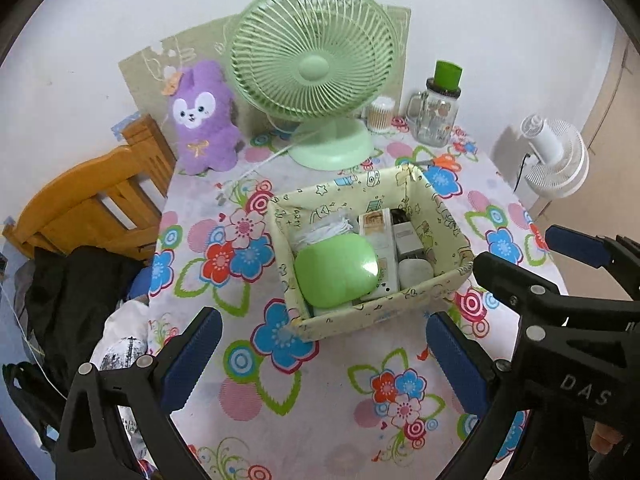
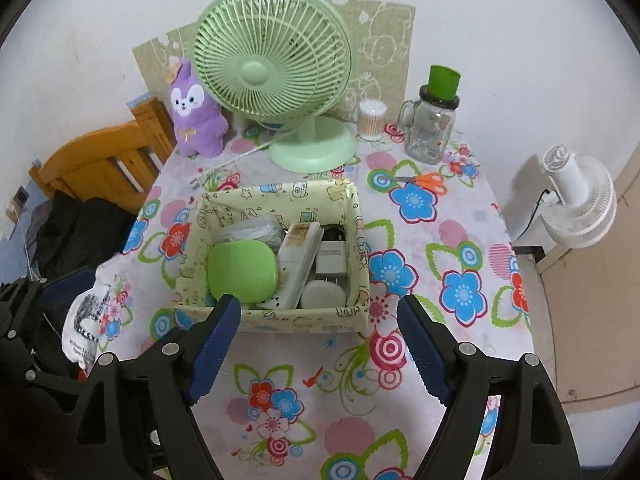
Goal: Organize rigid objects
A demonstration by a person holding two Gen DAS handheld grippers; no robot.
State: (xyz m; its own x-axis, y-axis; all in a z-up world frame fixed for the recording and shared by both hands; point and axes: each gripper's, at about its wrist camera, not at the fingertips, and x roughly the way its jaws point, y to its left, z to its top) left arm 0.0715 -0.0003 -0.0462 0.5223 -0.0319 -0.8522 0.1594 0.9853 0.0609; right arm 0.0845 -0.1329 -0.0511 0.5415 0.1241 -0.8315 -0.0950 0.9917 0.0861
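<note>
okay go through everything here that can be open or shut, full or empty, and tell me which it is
left gripper: open, holding nothing
right gripper: open, holding nothing
storage box: lidless, nearly full
green case: shut, in the box
glass jar: lidded, looks empty
scissors: shut, flat on table

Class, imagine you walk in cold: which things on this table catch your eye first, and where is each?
The mint green desk fan stands at the back of the flowered tablecloth, with a purple plush toy to its left. At the centre sits a patterned storage box holding a bright green case among white gadgets. Orange-handled scissors lie to its right.
</note>
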